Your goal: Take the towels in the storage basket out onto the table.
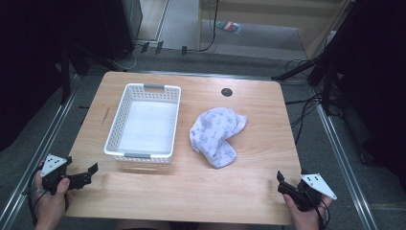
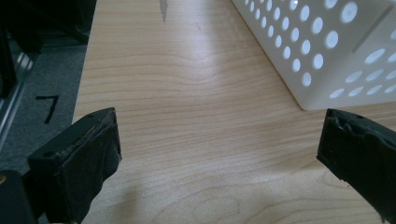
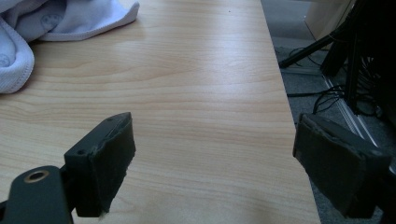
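Note:
A crumpled white cloth with a pale blue print [image 1: 218, 135] lies on the wooden table [image 1: 191, 187], right of centre; its edge shows at the top left of the right gripper view [image 3: 28, 28]. Left of it stands an empty white perforated basket [image 1: 143, 122], whose near corner appears in the left gripper view [image 2: 336, 51]. My left gripper [image 1: 91, 173] rests open at the table's near left corner, apart from the basket, with nothing between its jaws [image 2: 219, 154]. My right gripper [image 1: 282, 183] is open at the near right corner [image 3: 212, 158], well short of the cloth.
A dark round hole [image 1: 227, 92] sits near the table's far edge. Grey floor with metal rails [image 1: 340, 158] runs along both sides, with black stands and cables [image 1: 316, 96] at the right. A wide stretch of bare wood lies along the front of the table.

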`<state>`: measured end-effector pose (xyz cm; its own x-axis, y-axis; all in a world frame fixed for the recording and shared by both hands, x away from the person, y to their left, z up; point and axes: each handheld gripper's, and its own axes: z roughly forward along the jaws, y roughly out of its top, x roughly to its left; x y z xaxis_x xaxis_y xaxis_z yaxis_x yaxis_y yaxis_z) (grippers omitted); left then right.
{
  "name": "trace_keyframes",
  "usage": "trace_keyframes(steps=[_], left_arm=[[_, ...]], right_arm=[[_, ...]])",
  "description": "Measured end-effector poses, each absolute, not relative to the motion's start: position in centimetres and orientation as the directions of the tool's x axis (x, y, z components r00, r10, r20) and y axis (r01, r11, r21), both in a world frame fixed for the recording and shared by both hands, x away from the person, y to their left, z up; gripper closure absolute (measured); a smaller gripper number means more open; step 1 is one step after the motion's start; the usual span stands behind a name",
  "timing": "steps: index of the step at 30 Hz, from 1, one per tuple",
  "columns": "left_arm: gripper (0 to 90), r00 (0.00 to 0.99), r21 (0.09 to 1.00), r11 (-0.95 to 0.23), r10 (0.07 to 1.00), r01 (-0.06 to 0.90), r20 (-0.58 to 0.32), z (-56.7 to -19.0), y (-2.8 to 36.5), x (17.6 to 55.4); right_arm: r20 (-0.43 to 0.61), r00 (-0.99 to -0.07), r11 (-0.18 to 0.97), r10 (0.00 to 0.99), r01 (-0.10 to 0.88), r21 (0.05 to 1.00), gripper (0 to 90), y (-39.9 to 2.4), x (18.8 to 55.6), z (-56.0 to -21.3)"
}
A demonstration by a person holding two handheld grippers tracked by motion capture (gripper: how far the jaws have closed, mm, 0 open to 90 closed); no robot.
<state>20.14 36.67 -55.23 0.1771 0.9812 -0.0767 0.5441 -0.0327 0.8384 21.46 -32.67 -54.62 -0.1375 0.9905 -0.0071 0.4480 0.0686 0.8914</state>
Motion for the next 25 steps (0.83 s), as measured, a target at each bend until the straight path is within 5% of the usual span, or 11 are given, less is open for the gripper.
trace_keyframes(steps=[25], left_arm=[[0.2, 0.169, 0.827, -0.033, 0.983, 0.561, -0.075, -55.28, 36.52, 20.46]], right_arm=[[-0.002, -0.134, 0.063, 0.991, 0.451, 0.89, 12.8, -32.75, 21.46, -54.61]])
